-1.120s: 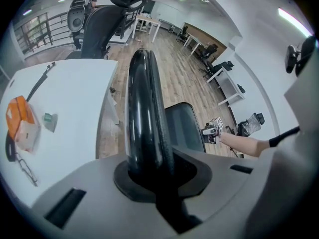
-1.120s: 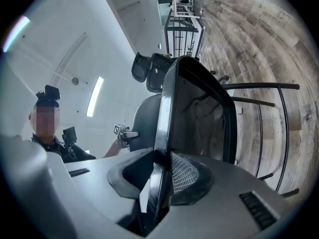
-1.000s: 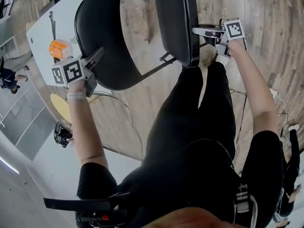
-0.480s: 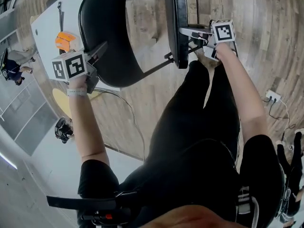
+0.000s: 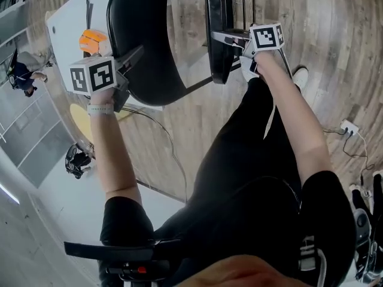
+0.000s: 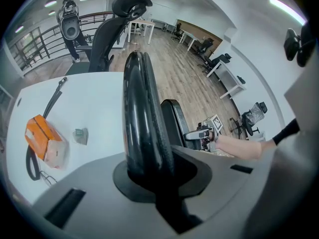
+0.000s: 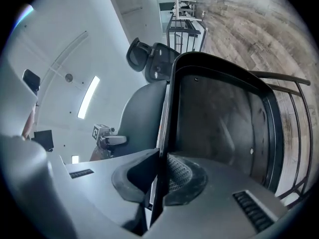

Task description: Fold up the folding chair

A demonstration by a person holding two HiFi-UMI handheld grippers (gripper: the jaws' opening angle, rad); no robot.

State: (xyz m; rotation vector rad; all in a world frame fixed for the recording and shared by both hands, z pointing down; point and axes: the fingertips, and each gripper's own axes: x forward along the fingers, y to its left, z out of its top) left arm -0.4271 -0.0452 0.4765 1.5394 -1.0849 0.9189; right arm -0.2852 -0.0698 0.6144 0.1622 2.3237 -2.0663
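Left tongs, closing right tongs on chair

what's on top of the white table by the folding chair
On the white table: an orange pack, a small grey-green item, a black strap and a dark cord loop. The chair's backrest hides the table's right part.

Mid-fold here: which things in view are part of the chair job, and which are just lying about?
Part of the job:
folding chair
backrest, clamped in the left gripper
seat, its edge between the right gripper jaws, which are closing

Lying about:
orange packet and black strap on the white table
office chair behind
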